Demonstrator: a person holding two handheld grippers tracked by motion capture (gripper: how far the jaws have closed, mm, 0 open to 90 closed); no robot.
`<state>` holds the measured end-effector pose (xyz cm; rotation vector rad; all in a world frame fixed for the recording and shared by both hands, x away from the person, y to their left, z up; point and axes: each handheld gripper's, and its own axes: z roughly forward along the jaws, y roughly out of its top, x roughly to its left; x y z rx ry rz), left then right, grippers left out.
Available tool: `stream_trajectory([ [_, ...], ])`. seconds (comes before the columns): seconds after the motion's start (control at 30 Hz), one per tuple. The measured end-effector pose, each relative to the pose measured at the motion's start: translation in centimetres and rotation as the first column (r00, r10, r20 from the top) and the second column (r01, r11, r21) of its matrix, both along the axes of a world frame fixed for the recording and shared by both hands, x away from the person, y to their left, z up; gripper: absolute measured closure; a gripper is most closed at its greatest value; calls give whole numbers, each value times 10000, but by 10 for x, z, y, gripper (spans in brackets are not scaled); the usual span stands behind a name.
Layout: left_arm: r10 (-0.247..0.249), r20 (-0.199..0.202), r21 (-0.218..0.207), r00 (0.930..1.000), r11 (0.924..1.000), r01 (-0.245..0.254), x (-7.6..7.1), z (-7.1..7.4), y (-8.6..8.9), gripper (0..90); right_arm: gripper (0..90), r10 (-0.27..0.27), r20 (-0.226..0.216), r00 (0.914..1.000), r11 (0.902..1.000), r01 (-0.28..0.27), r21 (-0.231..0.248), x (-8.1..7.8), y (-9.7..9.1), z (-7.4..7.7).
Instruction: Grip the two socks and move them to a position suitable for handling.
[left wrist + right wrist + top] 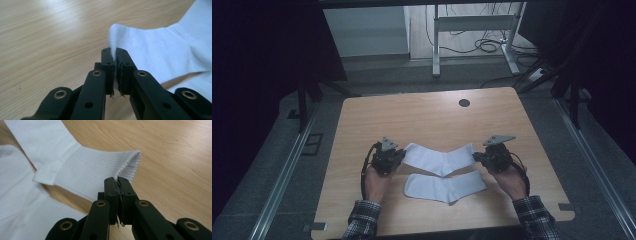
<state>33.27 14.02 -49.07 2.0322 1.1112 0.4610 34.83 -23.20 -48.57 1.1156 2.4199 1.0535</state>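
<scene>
Socks: we count two white ones at the frame's centre. Our left gripper (398,156) and right gripper (479,156) each pinch one end of the upper sock (439,158), stretched left to right, bent mid-length. The lower sock (444,187) lies parallel on the wooden table (422,115); grey floor surrounds it.

Dim high view with dark edges, gripper views bright, close parts soft

The pinched edges of the far sock (440,159) are lying hidden between the jaws. Picture edges are cutting off the near sock (17,202) in both gripper views, and the person's sleeves (362,220) in the high view.
</scene>
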Motion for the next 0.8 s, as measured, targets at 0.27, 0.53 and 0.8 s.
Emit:
stream_trajectory([
  [0.27, -501, 108, -130, 9987, 9987, 502, -38, 15, -3, 843, 858, 359, -77, 9993, 9993, -358, 100, -26, -13, 11],
  [0.53, -762, 50, -79, 9971, 9971, 763, -67, 13, -5, 844, 857, 767, -430, 9961, 9970, -761, 150, -49, -19, 11],
  [0.8, -1007, -231, 302, 9946, 9944, 1014, -88, -7, -13, 844, 855, 892, -828, 9926, 9956, -913, -228, -54, -17, -1],
])
